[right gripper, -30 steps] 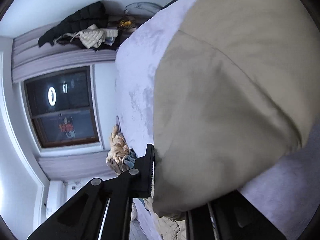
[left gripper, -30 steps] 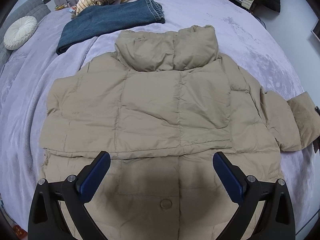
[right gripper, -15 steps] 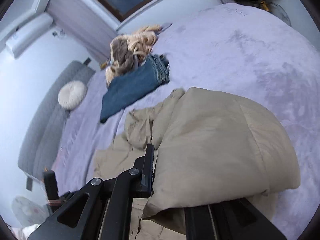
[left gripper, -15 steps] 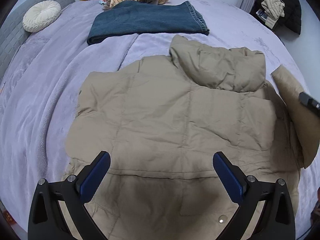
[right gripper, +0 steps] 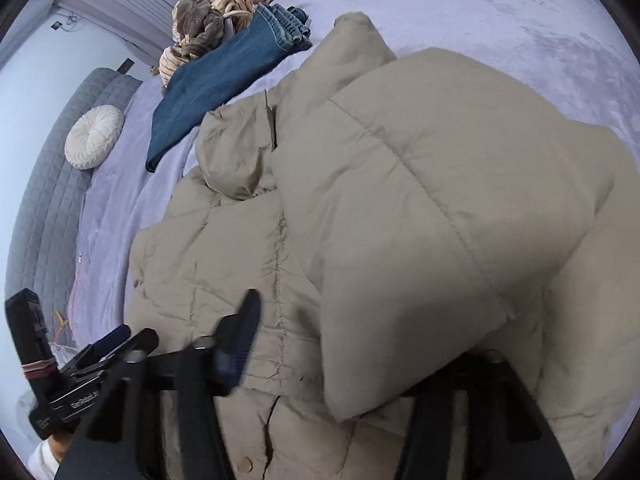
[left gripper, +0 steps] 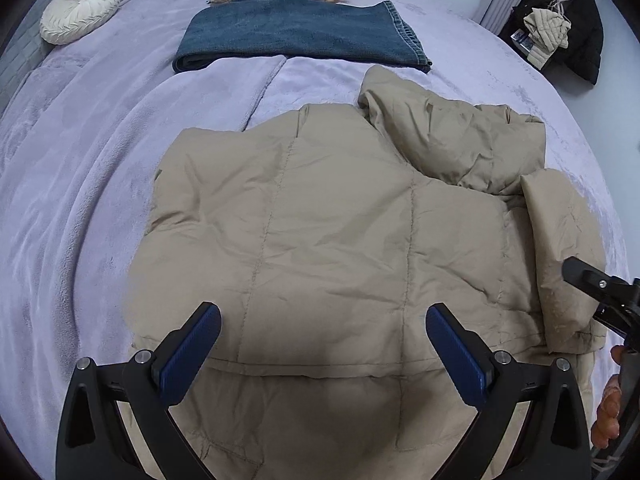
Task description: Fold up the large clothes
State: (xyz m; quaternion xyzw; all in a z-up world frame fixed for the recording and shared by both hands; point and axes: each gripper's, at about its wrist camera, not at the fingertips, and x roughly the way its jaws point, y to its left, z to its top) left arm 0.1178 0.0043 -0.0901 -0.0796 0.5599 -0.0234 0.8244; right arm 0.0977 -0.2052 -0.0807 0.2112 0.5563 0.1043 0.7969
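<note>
Sleeve folded in; right tool letting go

Bed (left gripper: 100, 168): lilac cover, carries everything.
Jacket (left gripper: 328, 240): tan puffer, lying flat mid-bed. Its sleeve (right gripper: 420, 208), stretched out to the right a second ago, now lies doubled across the body, so the first side fold looks done.
Jeans (left gripper: 296, 32): folded, beyond the collar.
Left gripper (left gripper: 322, 350): spread wide, empty, above the hem.
Right gripper (right gripper: 360, 360): near finger blurred and apart from the cloth, so it reads as released. The far finger is covered by the sleeve cuff. The left sleeve is not visible, possibly tucked under.
</note>
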